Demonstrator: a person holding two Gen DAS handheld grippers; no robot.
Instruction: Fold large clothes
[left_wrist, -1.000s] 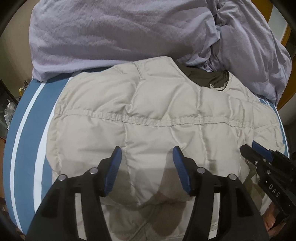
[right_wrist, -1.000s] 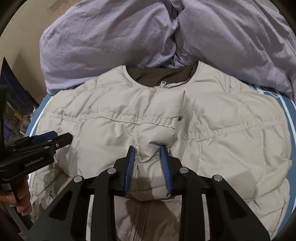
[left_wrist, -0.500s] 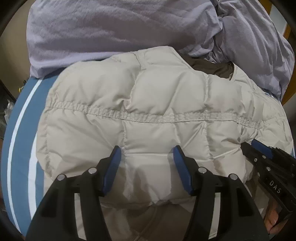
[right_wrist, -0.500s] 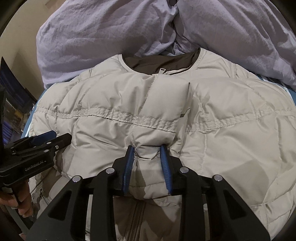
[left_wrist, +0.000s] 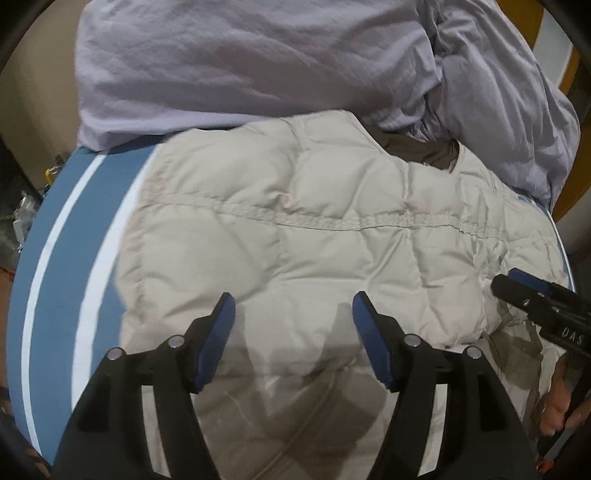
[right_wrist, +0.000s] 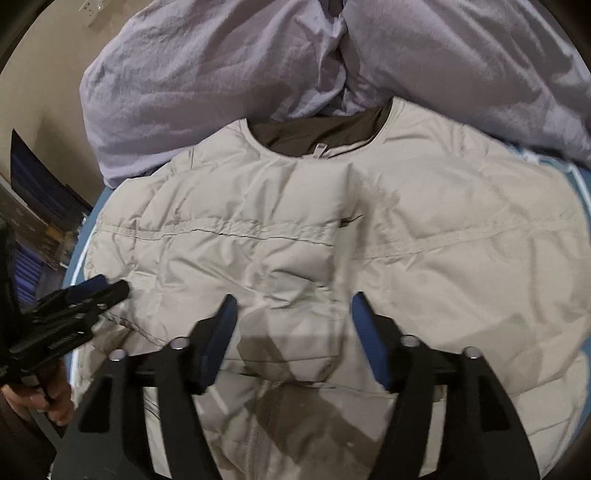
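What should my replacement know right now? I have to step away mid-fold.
Left tongs: opening, nothing between the pads, above the jacket's folded-up part.
Right tongs: opening too; fabric lies below them, not pinched.
Beige puffer jacket: flat on the blue striped bedsheet, collar toward the lavender duvet.
Done: lower part folded up over the chest; its edge lies just under both tongs.
Left: probably smoothing and a further fold to make it compact.
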